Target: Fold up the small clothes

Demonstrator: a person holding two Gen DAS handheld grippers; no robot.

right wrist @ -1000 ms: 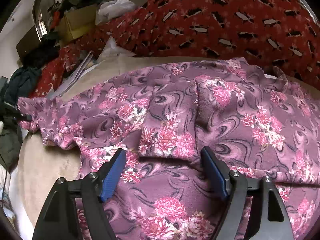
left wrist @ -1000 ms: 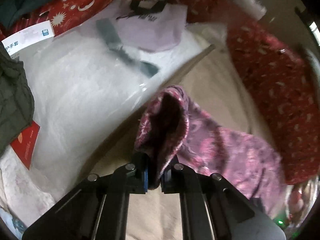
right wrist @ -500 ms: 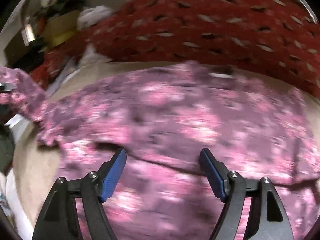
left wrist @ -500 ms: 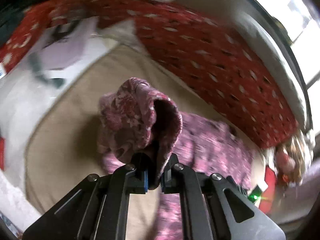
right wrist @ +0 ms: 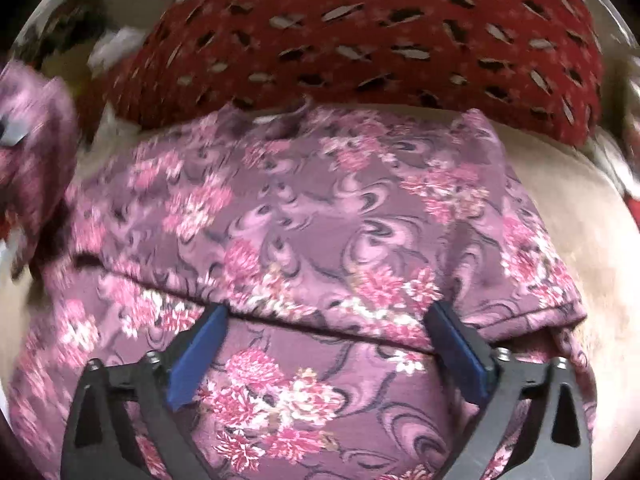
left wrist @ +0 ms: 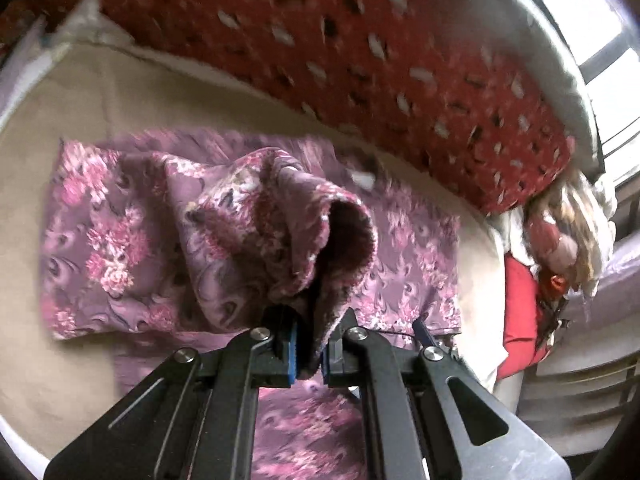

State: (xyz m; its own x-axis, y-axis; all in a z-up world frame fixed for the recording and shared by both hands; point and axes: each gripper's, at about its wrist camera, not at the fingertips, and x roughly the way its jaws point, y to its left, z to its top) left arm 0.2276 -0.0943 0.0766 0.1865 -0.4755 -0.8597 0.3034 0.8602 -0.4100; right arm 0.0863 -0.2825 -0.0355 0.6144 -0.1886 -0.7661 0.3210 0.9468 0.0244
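Now we see the left gripper (left wrist: 308,354) with its jaws pinched tight on a sleeve cuff (left wrist: 340,236) of the purple floral garment (left wrist: 120,240), lifting that cuff clear of the rest of the cloth so its opening gapes toward the camera. Below the raised cuff, the garment lies spread on the beige bed surface (left wrist: 80,92), its body reaching left and right, with a fold already doubled across it.

From the right wrist view, the right gripper (right wrist: 324,356) hangs just over the garment (right wrist: 320,216) with its jaws spread wide and nothing between them; the blue pads (right wrist: 198,356) sit on either side of a folded edge running left to right across the cloth. At the far left of that view, the lifted sleeve shows as a blurred purple shape.

Beyond the garment, on the far side, a red patterned blanket (right wrist: 380,36) is bunched along the bed. A red cushion (left wrist: 520,320) sits at the right.
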